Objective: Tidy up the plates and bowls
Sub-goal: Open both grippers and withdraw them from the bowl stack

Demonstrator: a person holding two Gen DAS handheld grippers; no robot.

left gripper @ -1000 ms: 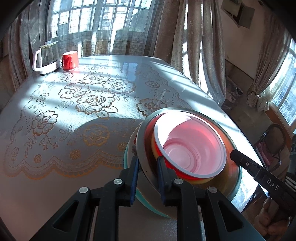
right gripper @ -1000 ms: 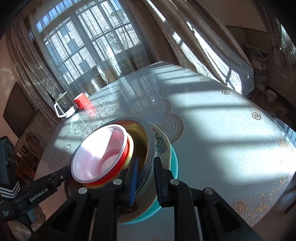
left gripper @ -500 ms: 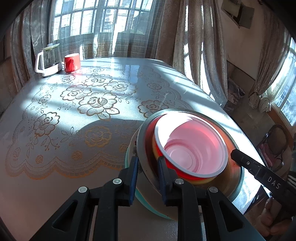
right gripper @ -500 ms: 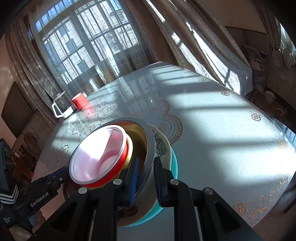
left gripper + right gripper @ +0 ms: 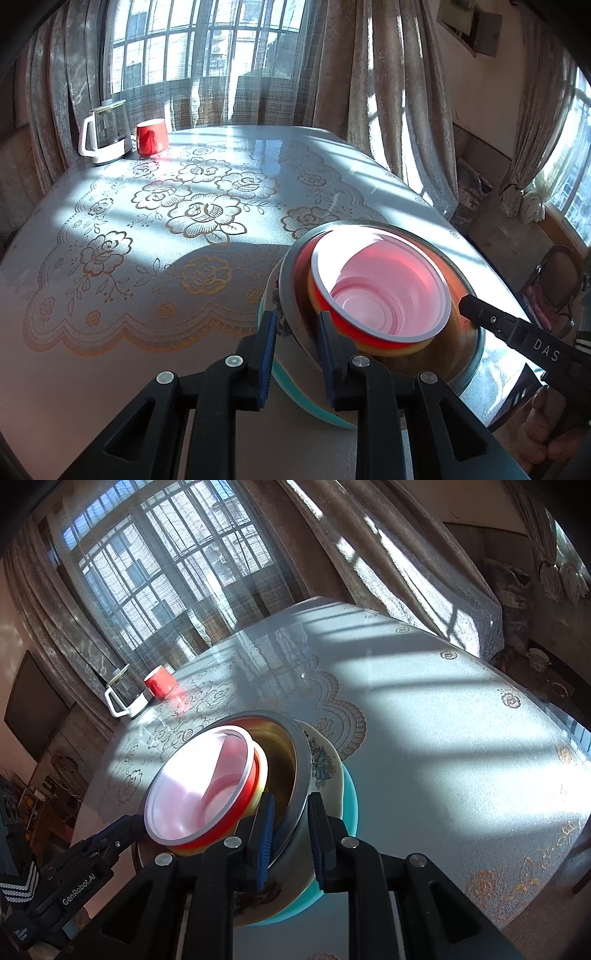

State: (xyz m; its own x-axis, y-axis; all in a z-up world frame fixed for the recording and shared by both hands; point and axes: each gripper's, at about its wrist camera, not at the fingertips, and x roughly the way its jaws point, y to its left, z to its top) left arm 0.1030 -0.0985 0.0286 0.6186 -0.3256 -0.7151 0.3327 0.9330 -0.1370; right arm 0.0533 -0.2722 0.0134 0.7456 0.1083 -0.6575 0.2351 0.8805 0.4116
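Currently I have both tools on one nested stack of dishes that sits at the near edge of the surface (image 5: pixel 110 362), which is covered by a lace-patterned cloth. The stack, from the bottom: a teal plate (image 5: pixel 295 397), a cream plate with a floral print (image 5: pixel 323 766), a stainless steel bowl (image 5: pixel 291 295), then a yellow bowl (image 5: pixel 261 775), a red bowl (image 5: pixel 248 794) and a white-lined bowl (image 5: pixel 384 291) nested inside it. In the left wrist view, the left tool (image 5: pixel 295 325) straddles the steel bowl's rim, one finger outside the wall and one inside; its jaws are opening, and a small gap shows between the outer blue pad and the bowl, so I read this grip as released. In the right wrist view, the right tool (image 5: pixel 290 812) is clenched on the opposite side of the same steel rim, inner finger inside the bowl, outer finger against the outer wall above the cream plate. Each tool shows in the other's view at the far side of the stack. At the far end of the surface, well apart from the stack, a glass carafe with a white handle (image 5: pixel 105 133) stands just beside a red mug (image 5: pixel 151 137).
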